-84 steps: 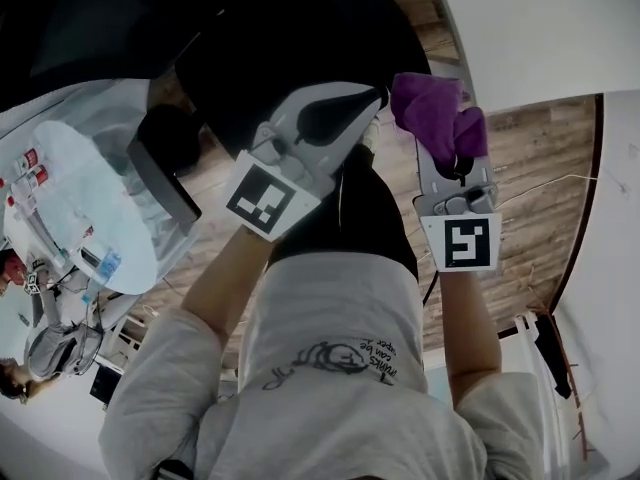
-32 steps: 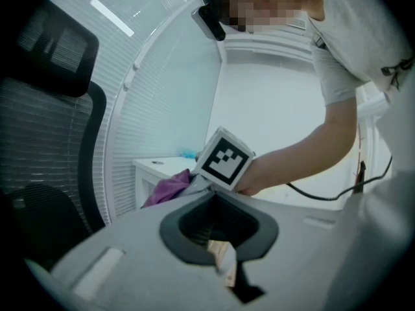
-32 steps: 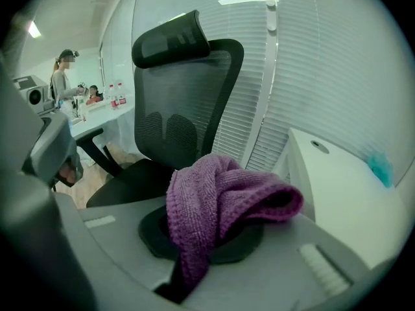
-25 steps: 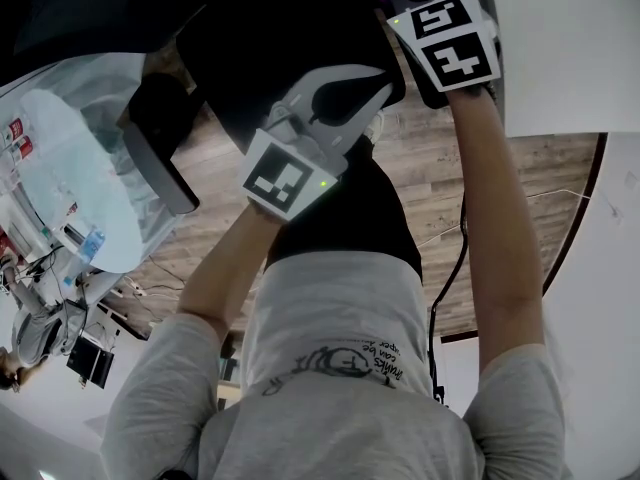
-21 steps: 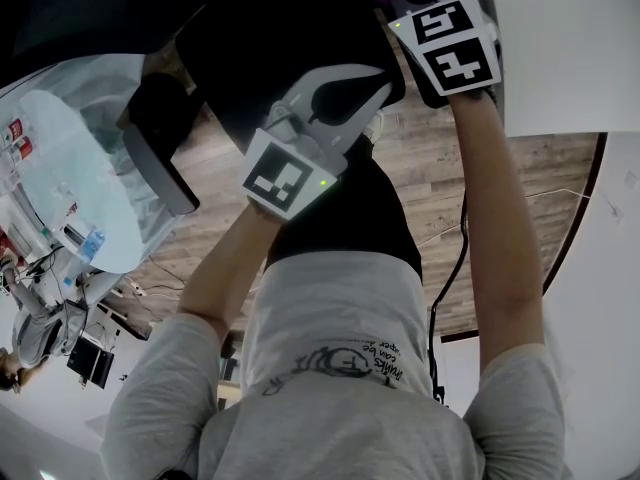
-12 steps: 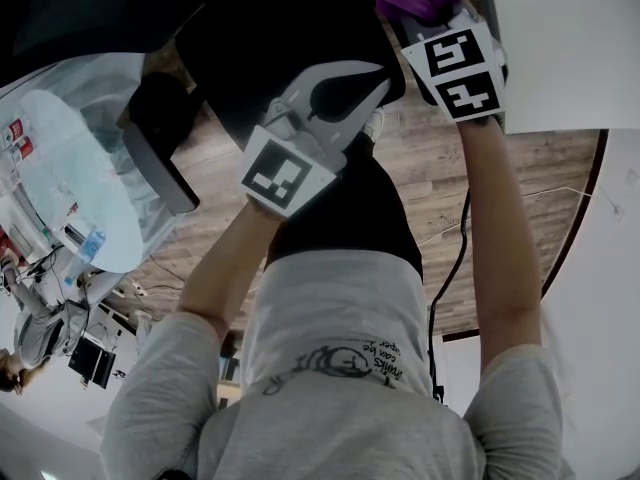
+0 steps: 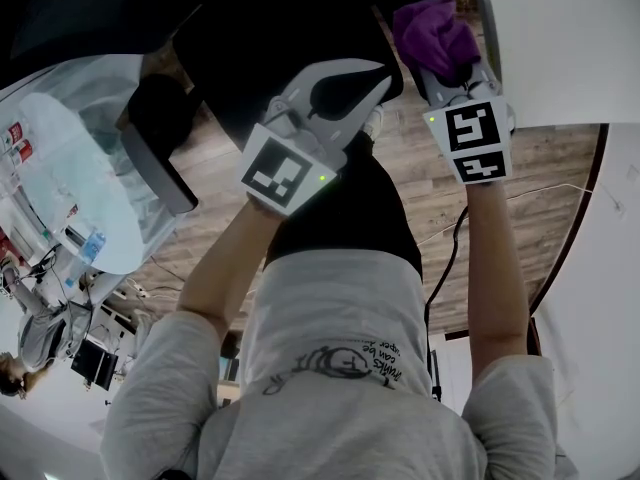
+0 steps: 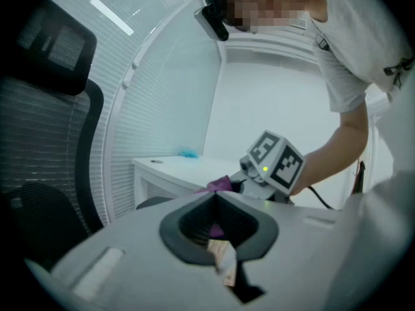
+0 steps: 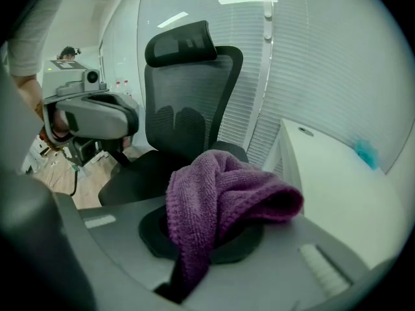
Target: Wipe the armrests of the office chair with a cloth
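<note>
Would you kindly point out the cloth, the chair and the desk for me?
cloth (image 9: 220, 186), right gripper view, on its bunched upper fold.
chair (image 9: 188, 102), right gripper view, on the mesh backrest.
desk (image 9: 331, 173), right gripper view, on its bare white top.

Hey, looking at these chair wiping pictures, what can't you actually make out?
1. Pad tips of the right gripper: right gripper view, the purple cloth drapes over them.
2. Whether the cloth touches the office chair: head view, the chair is one dark mass.
3. The chair's base: right gripper view, cut off behind the gripper's own body.
4. The blue thing on the white desk: both gripper views, too small to name.
</note>
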`<action>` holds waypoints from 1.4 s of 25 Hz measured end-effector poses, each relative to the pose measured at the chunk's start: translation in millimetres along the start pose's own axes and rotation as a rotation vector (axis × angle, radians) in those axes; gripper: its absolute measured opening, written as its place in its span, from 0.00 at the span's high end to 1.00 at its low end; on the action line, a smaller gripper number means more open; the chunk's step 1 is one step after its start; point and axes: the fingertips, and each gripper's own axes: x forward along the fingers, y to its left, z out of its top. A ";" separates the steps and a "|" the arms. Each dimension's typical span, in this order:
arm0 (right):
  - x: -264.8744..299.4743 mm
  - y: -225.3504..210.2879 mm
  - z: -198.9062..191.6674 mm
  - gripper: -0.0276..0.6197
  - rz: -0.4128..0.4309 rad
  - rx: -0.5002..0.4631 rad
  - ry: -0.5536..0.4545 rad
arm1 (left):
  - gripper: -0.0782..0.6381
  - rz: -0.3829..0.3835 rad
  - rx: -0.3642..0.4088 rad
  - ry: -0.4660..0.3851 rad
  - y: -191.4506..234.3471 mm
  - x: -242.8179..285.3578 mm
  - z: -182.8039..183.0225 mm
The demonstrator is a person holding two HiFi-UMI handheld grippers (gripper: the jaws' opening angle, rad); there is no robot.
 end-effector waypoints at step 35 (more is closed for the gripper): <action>12.1 2.8 6.2 0.91 0.041 -0.068 0.041 | 0.89 0.000 -0.004 0.004 -7.1 -5.6 -10.7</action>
